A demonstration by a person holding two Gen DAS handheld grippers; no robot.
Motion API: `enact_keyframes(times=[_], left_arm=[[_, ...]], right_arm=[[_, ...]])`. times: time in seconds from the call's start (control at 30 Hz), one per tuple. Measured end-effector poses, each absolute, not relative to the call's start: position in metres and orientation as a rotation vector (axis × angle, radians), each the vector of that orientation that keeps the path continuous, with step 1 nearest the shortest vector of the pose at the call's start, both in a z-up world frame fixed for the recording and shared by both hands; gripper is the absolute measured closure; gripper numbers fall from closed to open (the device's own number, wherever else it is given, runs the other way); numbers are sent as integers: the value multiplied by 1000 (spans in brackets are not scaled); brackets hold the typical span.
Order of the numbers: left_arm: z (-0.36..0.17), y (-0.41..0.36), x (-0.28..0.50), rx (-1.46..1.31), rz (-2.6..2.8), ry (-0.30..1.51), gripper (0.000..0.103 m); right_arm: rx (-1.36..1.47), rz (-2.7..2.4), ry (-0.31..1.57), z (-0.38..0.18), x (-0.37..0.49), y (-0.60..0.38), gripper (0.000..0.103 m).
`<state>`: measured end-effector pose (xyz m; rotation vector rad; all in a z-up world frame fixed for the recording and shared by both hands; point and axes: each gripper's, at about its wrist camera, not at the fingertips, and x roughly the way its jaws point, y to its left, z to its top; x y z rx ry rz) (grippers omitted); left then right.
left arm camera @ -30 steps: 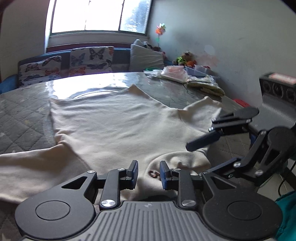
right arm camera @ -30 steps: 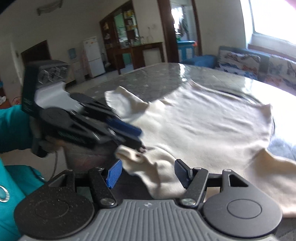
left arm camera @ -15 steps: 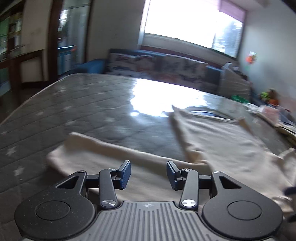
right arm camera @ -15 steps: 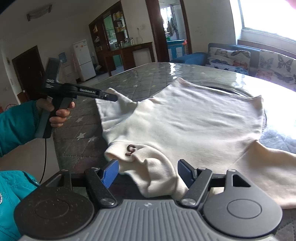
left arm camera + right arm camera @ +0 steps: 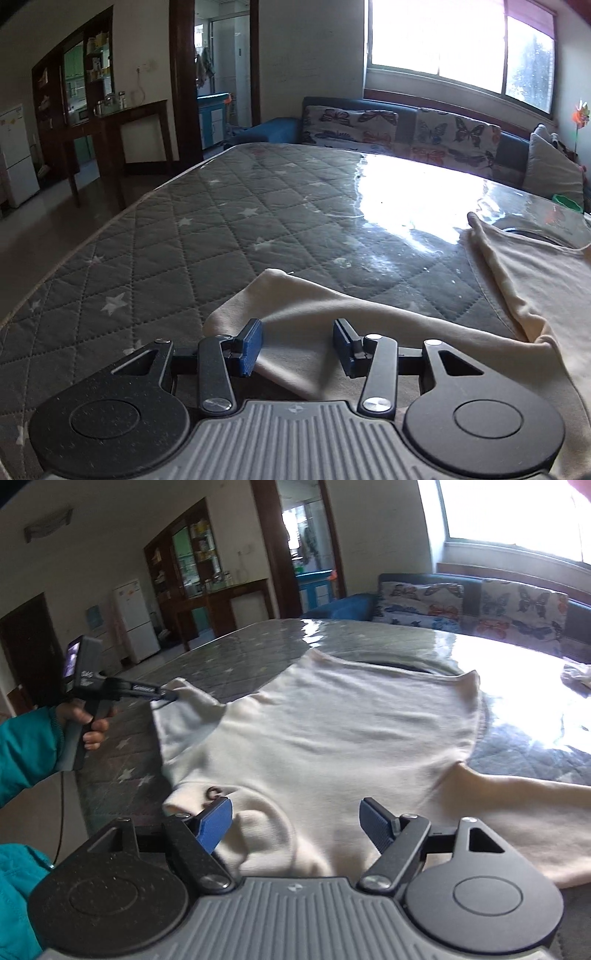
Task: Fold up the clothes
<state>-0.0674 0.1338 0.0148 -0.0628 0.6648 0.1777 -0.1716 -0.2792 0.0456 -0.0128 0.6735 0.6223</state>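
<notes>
Left hand-held gripper (image 5: pixel 297 345): jaws part-spread, just been opening, hovering over the end of the sweater's (image 5: pixel 332 738) sleeve (image 5: pixel 332 317) near the counter's (image 5: pixel 184 258) near edge; blue pads (image 5: pixel 249 347) clear of the cloth, nothing pinched. Right hand-held gripper (image 5: pixel 295 829): jaws wide, also just been opening, collar (image 5: pixel 229 805) lying between the pads, not gripped. Cream sweater lies spread flat on the quilted counter, collar toward the near edge, hem toward the window side. In the right wrist view a hand (image 5: pixel 86 720) in a teal sleeve (image 5: pixel 26 749) carries the left tool at the sleeve tip.
</notes>
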Motion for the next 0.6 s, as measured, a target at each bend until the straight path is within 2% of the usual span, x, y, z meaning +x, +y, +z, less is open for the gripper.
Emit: enact_keyframes(times=[0.2, 0.6], left_arm=[[18, 137, -67, -74, 176, 672, 56], [35, 120, -72, -70, 129, 639, 50]], right_arm=[[5, 515, 650, 45, -168, -300, 17], [75, 241, 642, 35, -136, -374, 16]])
